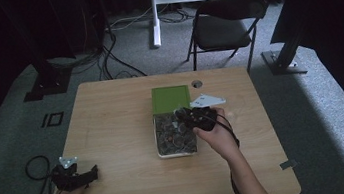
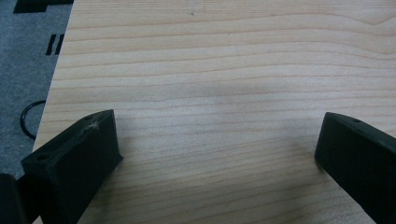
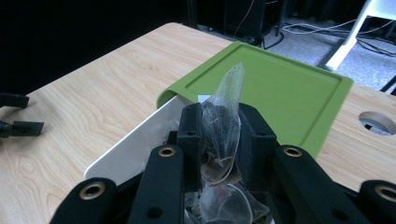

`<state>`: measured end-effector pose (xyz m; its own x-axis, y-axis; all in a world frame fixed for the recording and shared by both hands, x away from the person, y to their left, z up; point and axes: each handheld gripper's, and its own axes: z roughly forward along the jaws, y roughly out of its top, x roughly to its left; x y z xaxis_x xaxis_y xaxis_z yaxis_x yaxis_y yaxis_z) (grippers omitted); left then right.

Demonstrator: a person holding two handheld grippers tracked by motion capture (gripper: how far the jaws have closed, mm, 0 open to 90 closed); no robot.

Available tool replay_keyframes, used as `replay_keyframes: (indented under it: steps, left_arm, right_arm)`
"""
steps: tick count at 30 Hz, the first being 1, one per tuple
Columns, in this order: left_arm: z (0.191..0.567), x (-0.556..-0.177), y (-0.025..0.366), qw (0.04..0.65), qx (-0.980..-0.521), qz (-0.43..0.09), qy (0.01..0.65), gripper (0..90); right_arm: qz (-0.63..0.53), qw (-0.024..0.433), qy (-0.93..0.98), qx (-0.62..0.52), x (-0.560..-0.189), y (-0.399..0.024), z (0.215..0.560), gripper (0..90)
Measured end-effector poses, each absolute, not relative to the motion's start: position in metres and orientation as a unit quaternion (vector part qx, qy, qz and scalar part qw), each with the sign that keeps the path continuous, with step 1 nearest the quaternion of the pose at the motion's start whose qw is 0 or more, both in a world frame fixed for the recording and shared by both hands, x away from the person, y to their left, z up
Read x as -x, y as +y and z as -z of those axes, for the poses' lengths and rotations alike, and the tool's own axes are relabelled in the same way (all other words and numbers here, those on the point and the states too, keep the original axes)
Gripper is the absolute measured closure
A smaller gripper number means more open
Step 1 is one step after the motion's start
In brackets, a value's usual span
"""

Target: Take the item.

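Note:
A white box [image 1: 157, 140] with its green lid [image 1: 170, 98] swung open behind it sits mid-table, full of small clear sachets with dark contents. My right gripper [image 1: 181, 117] hovers over the box's far end, shut on one sachet [image 3: 225, 105] whose pointed top sticks up between the jaws. In the right gripper view the green lid [image 3: 280, 88] lies just beyond my right gripper [image 3: 219, 126], and the white box wall [image 3: 135, 144] runs below left. My left gripper [image 1: 92, 173] rests at the table's near left corner, open [image 2: 219, 144] over bare wood.
A black folding chair [image 1: 228, 24] and a white stand [image 1: 154, 18] are beyond the table's far edge, with cables on the floor. A round cable hole [image 1: 197, 83] sits beside the lid. Bare wood stretches left of the box.

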<state>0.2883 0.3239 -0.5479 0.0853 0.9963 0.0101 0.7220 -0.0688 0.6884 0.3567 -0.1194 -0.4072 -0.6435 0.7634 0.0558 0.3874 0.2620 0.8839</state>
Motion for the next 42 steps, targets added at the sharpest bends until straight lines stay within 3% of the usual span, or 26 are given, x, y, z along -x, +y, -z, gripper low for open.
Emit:
replay_keyframes:
  steps: [42]
  left_arm:
    - [0.548,-0.288,0.324,0.27,-0.685,-0.254,0.627,0.3]
  right_arm:
    - [-0.477,0.234,0.733,-0.425,-0.366,-0.189,0.399,73.8]
